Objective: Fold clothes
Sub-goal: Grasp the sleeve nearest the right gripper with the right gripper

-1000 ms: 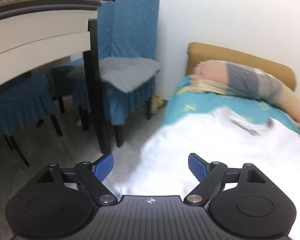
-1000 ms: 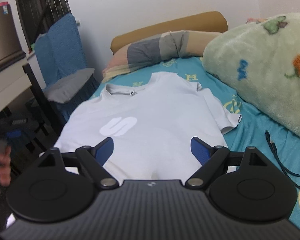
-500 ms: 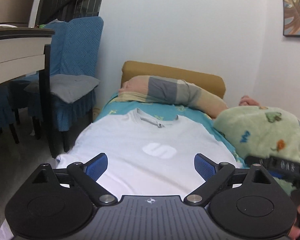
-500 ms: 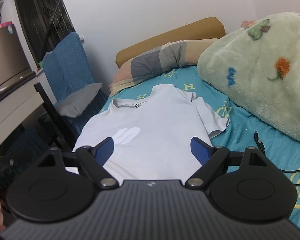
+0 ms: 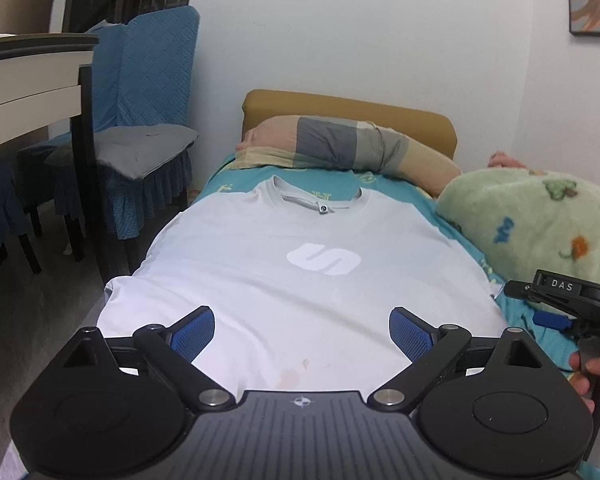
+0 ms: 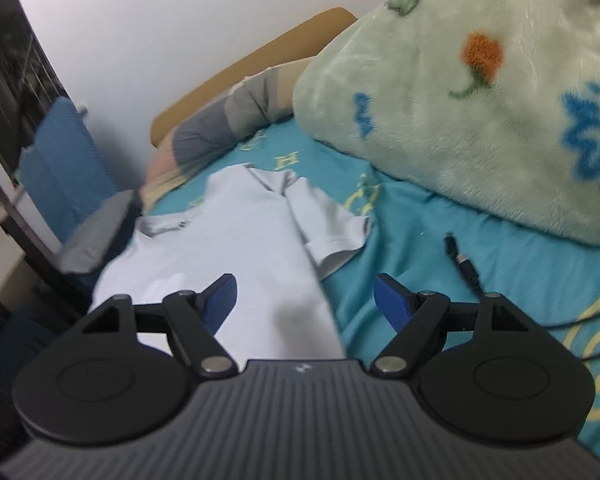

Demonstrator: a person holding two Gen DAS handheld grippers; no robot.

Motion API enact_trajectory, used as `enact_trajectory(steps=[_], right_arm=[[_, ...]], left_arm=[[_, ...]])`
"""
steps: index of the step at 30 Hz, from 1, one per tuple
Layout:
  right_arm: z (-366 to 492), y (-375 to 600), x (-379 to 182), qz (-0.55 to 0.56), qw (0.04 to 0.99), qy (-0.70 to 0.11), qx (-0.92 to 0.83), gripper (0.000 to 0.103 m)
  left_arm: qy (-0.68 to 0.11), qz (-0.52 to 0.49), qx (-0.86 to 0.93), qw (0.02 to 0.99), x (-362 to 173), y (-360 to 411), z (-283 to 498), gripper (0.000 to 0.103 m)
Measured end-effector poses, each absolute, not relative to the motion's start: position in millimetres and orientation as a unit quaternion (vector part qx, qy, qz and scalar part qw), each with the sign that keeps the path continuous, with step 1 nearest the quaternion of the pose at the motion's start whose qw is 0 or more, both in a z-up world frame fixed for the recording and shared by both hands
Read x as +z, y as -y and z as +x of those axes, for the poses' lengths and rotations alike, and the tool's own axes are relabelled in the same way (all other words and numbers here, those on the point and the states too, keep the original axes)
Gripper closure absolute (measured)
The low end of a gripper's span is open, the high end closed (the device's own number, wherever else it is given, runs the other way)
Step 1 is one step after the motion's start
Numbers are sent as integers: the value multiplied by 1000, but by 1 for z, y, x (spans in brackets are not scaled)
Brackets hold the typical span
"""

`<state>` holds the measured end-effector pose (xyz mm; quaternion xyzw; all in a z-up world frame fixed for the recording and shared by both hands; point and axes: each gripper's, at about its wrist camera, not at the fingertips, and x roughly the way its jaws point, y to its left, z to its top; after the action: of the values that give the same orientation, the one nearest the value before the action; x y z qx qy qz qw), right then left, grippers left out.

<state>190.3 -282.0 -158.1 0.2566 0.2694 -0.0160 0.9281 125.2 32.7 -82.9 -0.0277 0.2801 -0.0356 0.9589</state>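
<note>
Left claw (image 5: 302, 330), released and empty, now faces the T-shirt (image 5: 300, 272) squarely, having swung from the chair (image 5: 139, 120) side. The shirt lies flat, front up, on the bed (image 6: 440, 248). Right claw (image 6: 306, 298), also released, has shifted toward the shirt's right edge and sleeve (image 6: 332, 232) (image blurred); folding is probably about to start there, nothing gripped yet

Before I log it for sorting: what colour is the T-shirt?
White T-shirt, clearest in the left wrist view.
</note>
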Motion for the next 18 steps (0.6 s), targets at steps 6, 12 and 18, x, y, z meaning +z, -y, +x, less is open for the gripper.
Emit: enact_trajectory(steps=[6, 12, 18], right_arm=[[202, 306, -181, 329, 901, -279, -46, 26], [209, 335, -198, 430, 861, -268, -45, 39], [231, 352, -226, 557, 785, -269, 6, 39]], left_arm=[[-295, -13, -39, 955, -96, -27, 134, 7], [-304, -7, -37, 952, -103, -20, 143, 7], [-295, -5, -47, 954, -104, -17, 142, 7]])
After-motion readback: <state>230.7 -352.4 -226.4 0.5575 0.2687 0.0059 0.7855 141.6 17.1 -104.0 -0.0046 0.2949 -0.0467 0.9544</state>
